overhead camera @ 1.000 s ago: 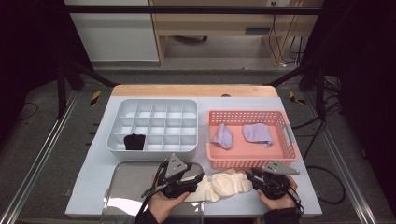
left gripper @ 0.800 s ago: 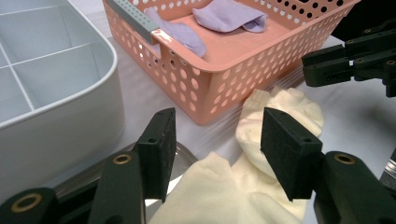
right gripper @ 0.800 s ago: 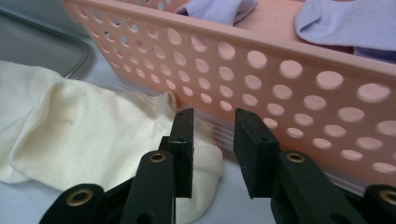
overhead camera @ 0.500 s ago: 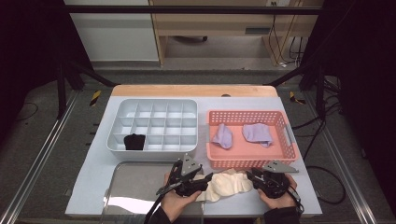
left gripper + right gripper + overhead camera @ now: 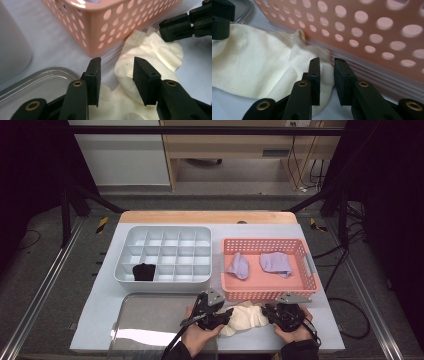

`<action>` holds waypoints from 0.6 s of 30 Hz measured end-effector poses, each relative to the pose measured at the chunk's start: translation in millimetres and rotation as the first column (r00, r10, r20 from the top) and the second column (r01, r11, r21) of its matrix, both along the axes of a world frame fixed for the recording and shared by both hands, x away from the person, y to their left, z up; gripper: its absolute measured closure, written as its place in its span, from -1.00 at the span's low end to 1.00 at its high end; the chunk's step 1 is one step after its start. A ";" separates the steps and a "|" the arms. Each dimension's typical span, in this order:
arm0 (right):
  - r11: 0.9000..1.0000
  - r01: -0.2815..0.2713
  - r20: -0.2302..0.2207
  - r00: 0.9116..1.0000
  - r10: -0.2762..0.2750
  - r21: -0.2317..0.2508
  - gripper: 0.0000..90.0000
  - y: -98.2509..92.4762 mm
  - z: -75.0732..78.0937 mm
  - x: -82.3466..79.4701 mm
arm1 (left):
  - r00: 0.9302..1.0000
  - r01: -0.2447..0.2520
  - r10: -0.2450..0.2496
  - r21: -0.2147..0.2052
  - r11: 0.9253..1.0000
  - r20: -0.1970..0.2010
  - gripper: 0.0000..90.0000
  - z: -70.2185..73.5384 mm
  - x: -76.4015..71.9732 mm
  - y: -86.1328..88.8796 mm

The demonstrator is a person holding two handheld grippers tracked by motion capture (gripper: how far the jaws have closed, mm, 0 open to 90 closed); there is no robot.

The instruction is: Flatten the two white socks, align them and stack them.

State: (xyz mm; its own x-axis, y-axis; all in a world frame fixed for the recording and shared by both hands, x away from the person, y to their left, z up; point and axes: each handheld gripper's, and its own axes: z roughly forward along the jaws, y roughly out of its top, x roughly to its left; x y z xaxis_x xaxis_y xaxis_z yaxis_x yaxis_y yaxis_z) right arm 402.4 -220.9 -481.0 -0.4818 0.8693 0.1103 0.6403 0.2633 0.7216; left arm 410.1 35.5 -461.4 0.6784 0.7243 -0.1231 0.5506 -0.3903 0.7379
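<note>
We see the left gripper (image 5: 117,77) gaping over the sock (image 5: 245,317), the right gripper (image 5: 327,75) pinching its edge, and the basket (image 5: 265,292) just beyond.

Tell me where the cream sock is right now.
In the high view the cream sock lies on the table's near edge, just in front of the pink basket, between the left gripper and right gripper.

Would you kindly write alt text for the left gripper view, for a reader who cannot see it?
The left gripper, jaws open, straddles a fold of a cream sock lying on a white table beside a pink perforated basket. The right gripper reaches the sock's far end, and a metal tray's rim shows lower left.
</note>
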 end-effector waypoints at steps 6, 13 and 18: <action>1.000 0.000 -0.009 1.000 0.000 -0.012 0.92 0.1 3.4 -1.9 | 1.000 0.003 -0.002 0.006 1.000 -0.019 0.65 -2.5 0.2 -1.6; 1.000 -0.003 0.006 1.000 0.003 -0.004 0.96 -1.0 11.7 -7.1 | 0.999 0.032 -0.032 -0.012 0.999 -0.003 0.92 2.7 -0.7 1.9; 1.000 -0.011 0.031 0.999 0.010 0.010 0.96 -1.0 21.7 -14.8 | 0.998 0.057 -0.056 -0.051 0.997 0.016 0.94 14.4 -3.8 8.6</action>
State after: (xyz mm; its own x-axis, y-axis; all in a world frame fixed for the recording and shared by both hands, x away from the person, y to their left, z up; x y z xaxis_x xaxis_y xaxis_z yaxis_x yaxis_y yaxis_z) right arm 387.7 -221.9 -459.3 -0.4943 0.8631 0.1035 0.6146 0.2627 0.7438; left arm 406.3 44.1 -447.0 0.7203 0.6775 -0.1490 0.5175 -0.3818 0.7658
